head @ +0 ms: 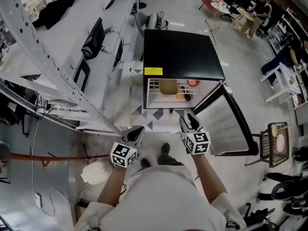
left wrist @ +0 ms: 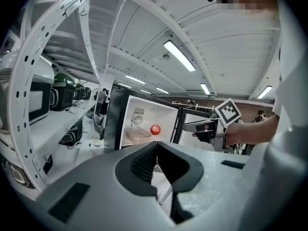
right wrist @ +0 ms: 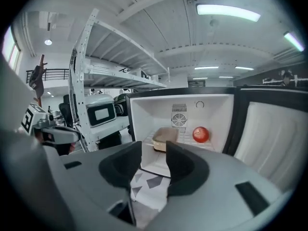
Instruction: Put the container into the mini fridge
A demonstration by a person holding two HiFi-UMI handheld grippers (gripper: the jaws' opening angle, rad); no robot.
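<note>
The black mini fridge [head: 183, 52] stands on the floor with its door [head: 226, 124] swung open to the right. A beige lidded container [head: 168, 87] rests on the wire shelf inside, beside a red round fruit [head: 192, 83]. Both show in the left gripper view, the container [left wrist: 142, 134] and the fruit [left wrist: 155, 129], and in the right gripper view, the container [right wrist: 165, 137] and the fruit [right wrist: 200, 134]. My left gripper [head: 136, 134] is shut and empty, well short of the fridge. My right gripper [head: 188, 121] hangs in front of the opening, its jaws apart with nothing between them.
A white perforated metal rack [head: 48, 66] runs along the left, with appliances [right wrist: 101, 112] on its shelves. A patterned mat [head: 154, 117] lies before the fridge. A white round object [head: 94, 173] sits on the floor at lower left, and a small cart [head: 274, 143] stands right.
</note>
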